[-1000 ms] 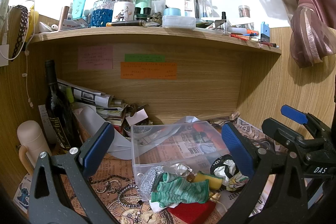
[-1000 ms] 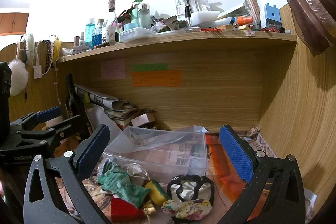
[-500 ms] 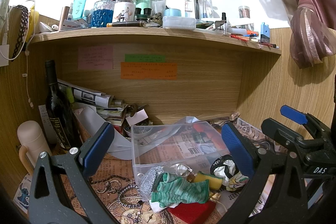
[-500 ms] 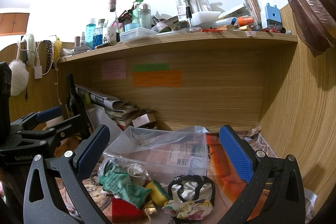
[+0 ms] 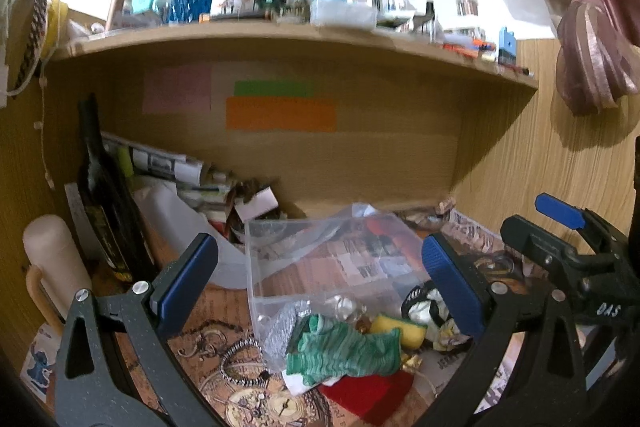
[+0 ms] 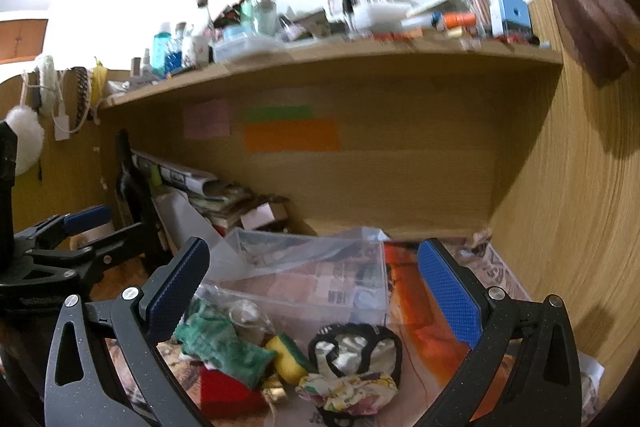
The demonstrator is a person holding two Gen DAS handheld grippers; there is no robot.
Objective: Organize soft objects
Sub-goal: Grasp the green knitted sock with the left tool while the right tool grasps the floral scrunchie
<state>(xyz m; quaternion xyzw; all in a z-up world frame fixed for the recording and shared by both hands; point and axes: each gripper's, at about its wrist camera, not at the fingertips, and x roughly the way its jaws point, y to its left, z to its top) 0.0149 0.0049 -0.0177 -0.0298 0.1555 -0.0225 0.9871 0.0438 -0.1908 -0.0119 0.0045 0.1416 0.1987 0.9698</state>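
A pile of soft things lies in front of a clear plastic box [image 5: 332, 263]: a green knitted cloth [image 5: 344, 349], a yellow sponge [image 5: 400, 331], a red cloth [image 5: 368, 393], a black-rimmed silvery pouch [image 5: 424, 307] and a silver scourer [image 5: 280, 327]. My left gripper [image 5: 320, 283] is open and empty above the pile. My right gripper [image 6: 312, 287] is open and empty above the same pile, with the green cloth [image 6: 224, 347], sponge [image 6: 288, 351], pouch [image 6: 356, 347] and a floral cloth [image 6: 352, 391] below it and the box [image 6: 304, 275] behind.
A dark wine bottle [image 5: 104, 203] and a cream flask [image 5: 52, 263] stand at the left. Newspapers and small boxes [image 5: 192, 183] are stacked behind. A crowded shelf [image 5: 280, 35] hangs overhead. A wooden wall [image 6: 580, 227] closes the right side.
Both grippers have shifted slightly and the views are now blurred with motion. The pile and box lie as before. Both grippers stay open.
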